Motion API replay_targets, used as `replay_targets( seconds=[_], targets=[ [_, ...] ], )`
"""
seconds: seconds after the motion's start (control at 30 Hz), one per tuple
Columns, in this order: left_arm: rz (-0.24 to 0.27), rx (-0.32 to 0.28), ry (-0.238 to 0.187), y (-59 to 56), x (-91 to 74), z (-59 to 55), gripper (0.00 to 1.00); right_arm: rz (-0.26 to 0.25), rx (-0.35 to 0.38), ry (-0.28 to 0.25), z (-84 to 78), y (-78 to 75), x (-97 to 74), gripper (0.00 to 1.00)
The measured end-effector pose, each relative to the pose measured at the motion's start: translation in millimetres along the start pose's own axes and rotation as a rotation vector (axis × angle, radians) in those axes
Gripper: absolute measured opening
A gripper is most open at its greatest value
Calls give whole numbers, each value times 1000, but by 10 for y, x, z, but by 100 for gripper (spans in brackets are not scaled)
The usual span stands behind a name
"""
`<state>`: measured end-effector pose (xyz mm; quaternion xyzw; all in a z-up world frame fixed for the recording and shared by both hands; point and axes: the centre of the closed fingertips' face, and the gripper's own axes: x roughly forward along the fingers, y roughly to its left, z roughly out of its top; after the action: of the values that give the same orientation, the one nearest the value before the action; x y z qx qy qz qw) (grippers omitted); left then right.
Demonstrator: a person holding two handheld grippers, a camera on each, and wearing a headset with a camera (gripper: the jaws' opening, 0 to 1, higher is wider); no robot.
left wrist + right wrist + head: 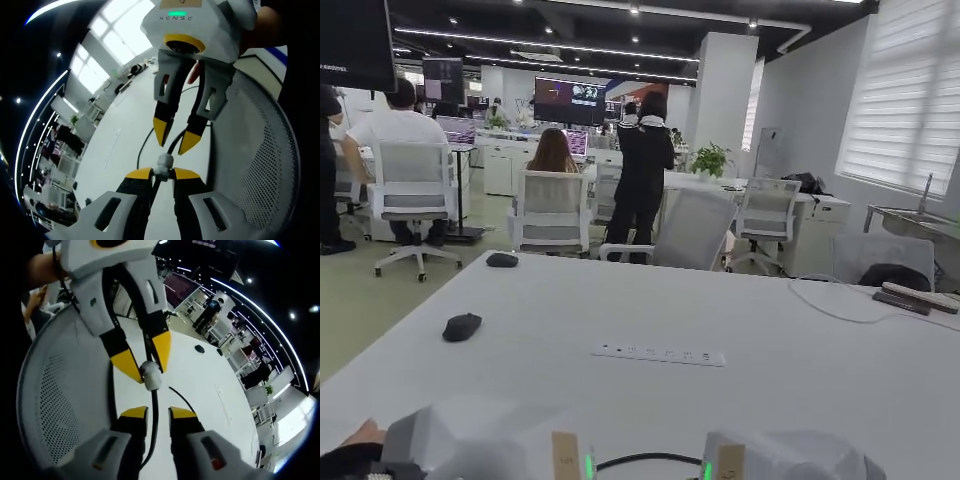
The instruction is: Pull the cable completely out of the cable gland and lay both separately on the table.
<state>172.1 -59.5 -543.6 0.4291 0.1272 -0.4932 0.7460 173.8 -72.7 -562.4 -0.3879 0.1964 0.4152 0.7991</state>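
A small white cable gland (pixel 163 164) sits on a thin black cable (pixel 148 137). My left gripper (pixel 163 174) is shut on the gland, its yellow tips pressed to both sides. My right gripper (pixel 176 137) faces it from above, jaws apart, the cable running between them without touching. In the right gripper view my right gripper (pixel 157 413) stands open around the cable (pixel 155 410). Just beyond it, the left gripper (pixel 146 360) pinches the gland (pixel 150 376). A short arc of the cable (pixel 645 459) shows low in the head view, over the white table (pixel 770 390).
A flush power strip (pixel 660 355) lies mid-table, with a black mouse (pixel 462 326) to its left and another (pixel 502 260) at the far edge. A white wire (pixel 830 310) and flat devices (pixel 918 296) lie far right. A mesh chair back (pixel 260 150) is close behind. People and chairs stand beyond.
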Motion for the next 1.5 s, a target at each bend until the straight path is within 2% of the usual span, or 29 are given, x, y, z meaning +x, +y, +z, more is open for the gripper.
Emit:
replay_targets(
  seconds=[0.13, 0.2, 0.27, 0.73, 1.07, 1.17, 1.2, 1.23, 1.27, 1.33, 1.37, 1.4, 1.5],
  targets=[
    [3, -3, 9, 19, -19, -39, 16, 9, -22, -30, 106, 18, -19, 12],
    [5, -5, 9, 26, -25, -49, 16, 10, -39, -35, 114, 16, -17, 4],
    [6, -11, 5, 33, -32, -47, 16, 18, -35, -31, 96, 21, -9, 3],
    [25, -8, 9, 142, -81, -86, 17, -15, 1, 31, -208, -73, -104, 3],
    [57, -25, 30, 247, -135, -199, 17, -46, 27, 75, -445, -159, -203, 3],
    [69, -36, 34, 279, -159, -240, 17, -96, 36, 81, -516, -299, -284, 3],
    [69, -38, 35, 282, -160, -250, 17, -144, 51, 76, -536, -431, -342, 3],
    [71, -39, 39, 280, -159, -267, 17, -163, 56, 77, -554, -506, -382, 3],
    [73, -37, 42, 278, -156, -279, 17, -195, 45, 62, -550, -653, -440, 3],
    [74, -42, 47, 263, -142, -301, 17, -249, 88, 11, -499, -941, -548, 3],
    [71, -44, 46, 243, -128, -304, 17, -260, 95, 0, -484, -1006, -569, 3],
    [68, -45, 45, 229, -116, -303, 17, -291, 121, -34, -441, -1212, -626, 3],
    [57, -45, 43, 180, -61, -289, 17, -355, 154, -84, -372, -1704, -693, 3]
  ],
)
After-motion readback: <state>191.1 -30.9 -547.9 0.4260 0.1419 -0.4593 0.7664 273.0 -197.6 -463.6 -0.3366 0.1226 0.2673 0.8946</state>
